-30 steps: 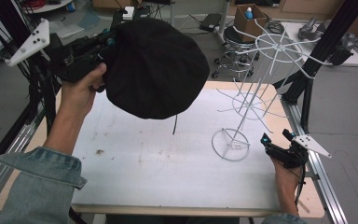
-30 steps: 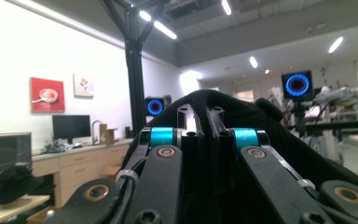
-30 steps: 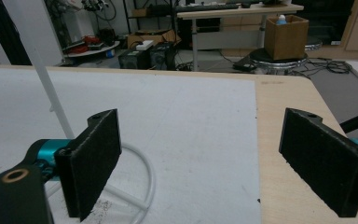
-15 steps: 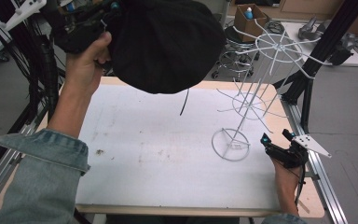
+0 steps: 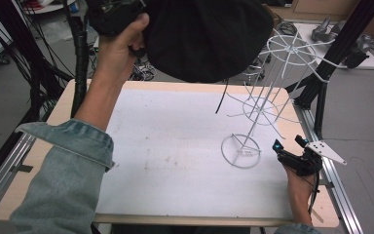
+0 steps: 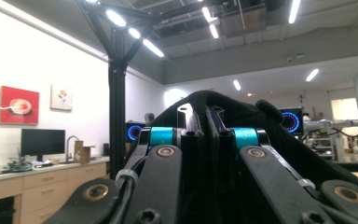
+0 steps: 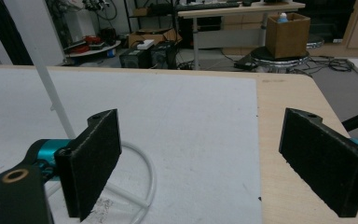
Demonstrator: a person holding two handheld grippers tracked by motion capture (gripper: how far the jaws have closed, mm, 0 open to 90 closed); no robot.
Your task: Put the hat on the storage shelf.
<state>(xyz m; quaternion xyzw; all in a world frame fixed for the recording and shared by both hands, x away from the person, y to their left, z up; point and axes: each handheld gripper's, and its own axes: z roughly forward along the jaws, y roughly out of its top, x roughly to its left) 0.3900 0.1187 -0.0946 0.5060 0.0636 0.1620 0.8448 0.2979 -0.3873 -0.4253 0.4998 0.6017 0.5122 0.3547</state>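
Lifted higher than a second ago, the black hat [image 5: 204,36] is hanging above the counter's [image 5: 175,146] far edge, seemingly pinched by the closed left claw [image 6: 204,135]. Beside the white wire rack [image 5: 255,122], the right claw [image 5: 289,147] is resting wide open, empty.

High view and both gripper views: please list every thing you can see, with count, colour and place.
Soft black fabric hat: one, black, held high above the table's far edge, clamped in the left tool.
White wire hat stand with round base: one, white, upright on the mat's right side.
White mat: one, white, covering the tabletop.
Wooden table: one, light wood, under the mat.
Left tool: one, black with teal, shut on the hat.
Right tool: one, black, open, low beside the stand's base.
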